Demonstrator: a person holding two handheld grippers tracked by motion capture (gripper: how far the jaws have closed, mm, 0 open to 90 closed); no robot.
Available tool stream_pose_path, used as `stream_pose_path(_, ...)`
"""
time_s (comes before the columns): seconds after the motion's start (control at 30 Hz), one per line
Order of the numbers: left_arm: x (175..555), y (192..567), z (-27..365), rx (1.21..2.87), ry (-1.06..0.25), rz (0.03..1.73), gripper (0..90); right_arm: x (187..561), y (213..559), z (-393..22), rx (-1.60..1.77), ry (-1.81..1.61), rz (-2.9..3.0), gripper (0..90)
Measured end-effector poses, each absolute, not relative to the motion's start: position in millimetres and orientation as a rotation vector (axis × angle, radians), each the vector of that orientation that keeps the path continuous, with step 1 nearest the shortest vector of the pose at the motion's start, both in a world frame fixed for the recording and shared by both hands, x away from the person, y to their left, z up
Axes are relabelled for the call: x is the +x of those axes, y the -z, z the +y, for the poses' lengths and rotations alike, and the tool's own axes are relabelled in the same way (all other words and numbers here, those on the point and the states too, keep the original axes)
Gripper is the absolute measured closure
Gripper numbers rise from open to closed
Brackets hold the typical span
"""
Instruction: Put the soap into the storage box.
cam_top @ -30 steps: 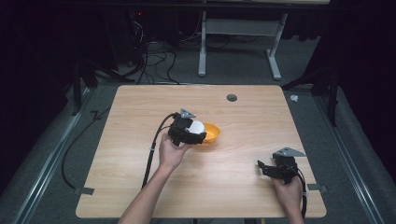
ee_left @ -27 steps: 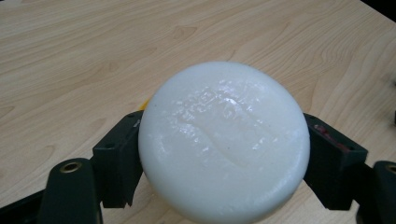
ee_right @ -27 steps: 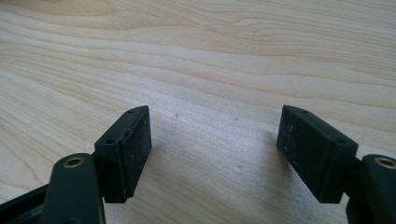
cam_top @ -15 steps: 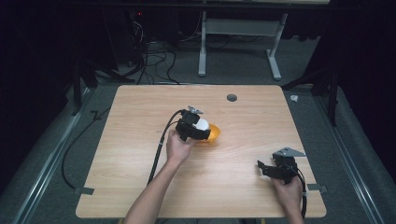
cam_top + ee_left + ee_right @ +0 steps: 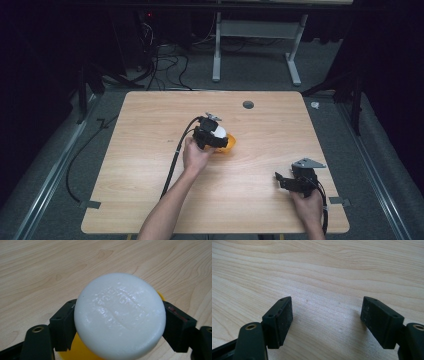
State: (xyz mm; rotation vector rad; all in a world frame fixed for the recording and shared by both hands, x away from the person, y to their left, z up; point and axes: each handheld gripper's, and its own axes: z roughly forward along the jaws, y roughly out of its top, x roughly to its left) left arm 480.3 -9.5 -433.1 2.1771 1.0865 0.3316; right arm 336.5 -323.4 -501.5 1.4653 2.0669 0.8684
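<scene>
A white round object (image 5: pixel 120 316), smooth and glossy like a ball or bun, sits between the jaws of my left gripper (image 5: pixel 218 136), which is shut on it. It shows as a small white patch (image 5: pixel 219 132) in the high view. Just beneath it lies an orange-yellow bowl (image 5: pixel 228 146) near the table's middle; a sliver of its yellow (image 5: pixel 72 352) peeks out under the white object. My right gripper (image 5: pixel 284 180) rests low over the table's front right part, jaws wide open with bare wood between them (image 5: pixel 327 320).
The wooden table (image 5: pixel 150 150) has a round cable hole (image 5: pixel 248 105) near its far edge. A black cable (image 5: pixel 175 155) trails from the left gripper toward the front edge. Desk legs and cables stand on the floor beyond the table.
My left gripper has lifted the white object slightly and carried it a little right and away, over the bowl. The right gripper has stayed put.
</scene>
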Motion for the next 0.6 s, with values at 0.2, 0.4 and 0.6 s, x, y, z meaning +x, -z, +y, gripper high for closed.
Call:
stream_pose_path(0.2, 481.5, 438.5, -11.7, 2.191, -0.334, 1.091, 24.3, 336.5, 501.5, -323.0, 1.460, -0.864, 2.069, 26.4)
stream_pose_path(0.4, 484.3, 445.7, -14.2, 2.214, -0.333, 1.109, 24.3, 336.5, 501.6, -323.1, 1.454, -0.864, 2.073, 26.3)
stream_pose_path(0.6, 486.8, 450.3, -16.1, 2.233, -0.318, 1.112, 24.3, 336.3, 501.6, -322.7, 1.450, -0.863, 2.077, 26.2)
